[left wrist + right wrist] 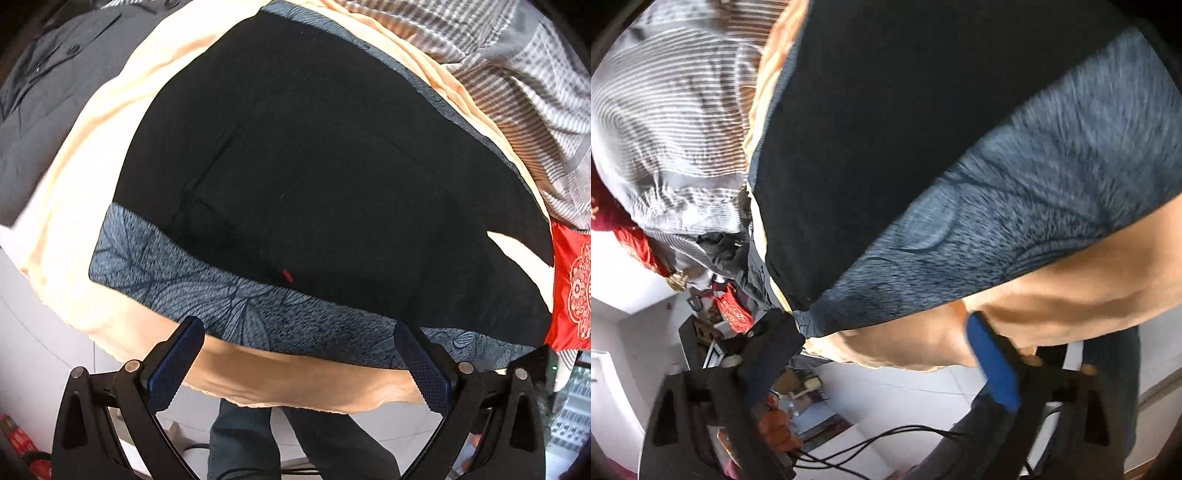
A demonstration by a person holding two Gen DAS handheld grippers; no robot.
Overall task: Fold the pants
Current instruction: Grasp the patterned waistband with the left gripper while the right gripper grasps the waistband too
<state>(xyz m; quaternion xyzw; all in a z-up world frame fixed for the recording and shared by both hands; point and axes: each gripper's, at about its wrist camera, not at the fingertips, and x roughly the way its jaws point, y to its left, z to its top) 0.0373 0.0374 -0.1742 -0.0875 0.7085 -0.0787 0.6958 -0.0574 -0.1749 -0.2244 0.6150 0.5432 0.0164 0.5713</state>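
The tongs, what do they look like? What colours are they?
Both tongs are black plastic frames with triangular cut-outs and small silver rivets. The left tongs have two fingers faced with dark blue pads covered in a fine grid texture. The right tongs look blurred, but one pad shows bright blue, and thin black cables loop beneath them.

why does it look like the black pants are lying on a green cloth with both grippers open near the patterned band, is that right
Not quite: the cloth under the black pants is pale peach, not green, as the left wrist view shows. The rest holds: the left gripper and the right gripper both have their jaws spread apart near the blue-grey patterned band.
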